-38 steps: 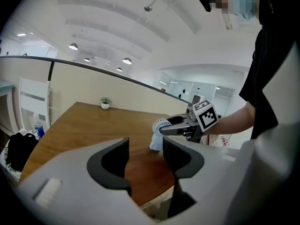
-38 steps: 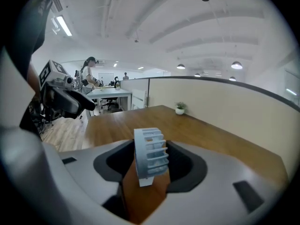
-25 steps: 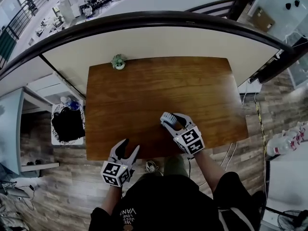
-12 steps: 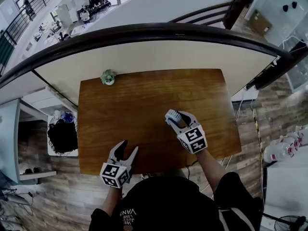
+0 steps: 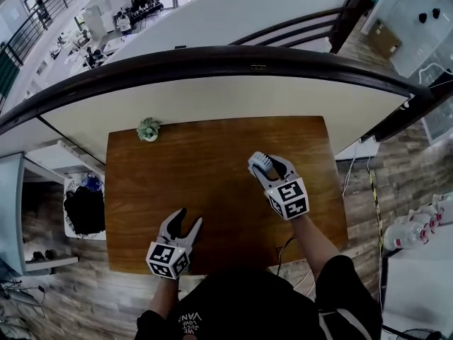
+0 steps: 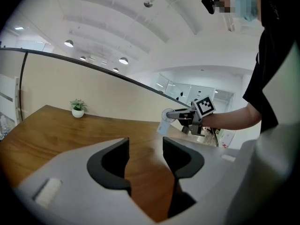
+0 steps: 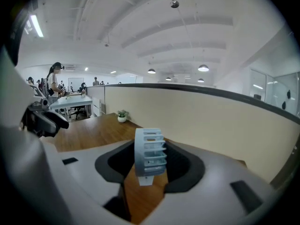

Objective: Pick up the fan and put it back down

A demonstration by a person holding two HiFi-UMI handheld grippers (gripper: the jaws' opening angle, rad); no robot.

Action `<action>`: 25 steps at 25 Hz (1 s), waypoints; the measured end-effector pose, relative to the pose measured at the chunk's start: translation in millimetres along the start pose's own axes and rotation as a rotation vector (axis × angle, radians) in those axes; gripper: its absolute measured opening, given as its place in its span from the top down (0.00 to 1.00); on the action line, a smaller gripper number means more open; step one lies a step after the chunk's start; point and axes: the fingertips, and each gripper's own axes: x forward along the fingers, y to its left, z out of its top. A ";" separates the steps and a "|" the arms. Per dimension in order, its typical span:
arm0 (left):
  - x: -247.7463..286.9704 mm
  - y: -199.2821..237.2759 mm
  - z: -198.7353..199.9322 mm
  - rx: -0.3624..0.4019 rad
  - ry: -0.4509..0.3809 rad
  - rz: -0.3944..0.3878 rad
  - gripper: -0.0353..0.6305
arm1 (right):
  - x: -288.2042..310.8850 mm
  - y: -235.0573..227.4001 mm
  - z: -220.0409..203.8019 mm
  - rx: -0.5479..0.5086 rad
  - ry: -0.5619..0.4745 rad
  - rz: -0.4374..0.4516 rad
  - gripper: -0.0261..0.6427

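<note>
Pick-up looks done: the fan (image 7: 150, 153) is clamped between the jaws of the right tool (image 5: 270, 166) and, from the left gripper view, hangs clear above the counter (image 5: 198, 161), over its right half. Setting it back down is left.

Right forearm reaches out, tool aimed far and slightly down. Left tool (image 5: 188, 217) is at the near edge, jaws apart, nothing between them.
</note>
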 end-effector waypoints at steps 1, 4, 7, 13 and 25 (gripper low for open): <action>5.3 1.6 2.0 0.000 -0.003 0.002 0.63 | 3.8 -7.5 1.1 -0.002 -0.002 -0.003 0.68; 20.0 8.6 11.9 0.004 -0.015 0.014 0.63 | 17.5 -30.5 5.1 0.005 -0.005 -0.016 0.68; 30.2 16.8 25.9 0.009 -0.041 0.036 0.63 | 34.1 -53.4 12.9 0.001 -0.013 -0.038 0.68; 43.7 31.6 39.8 0.005 -0.071 0.088 0.63 | 70.2 -91.1 27.7 0.021 -0.033 -0.069 0.68; 61.9 49.0 42.5 0.000 -0.092 0.178 0.63 | 135.6 -120.9 19.4 0.040 -0.026 -0.046 0.68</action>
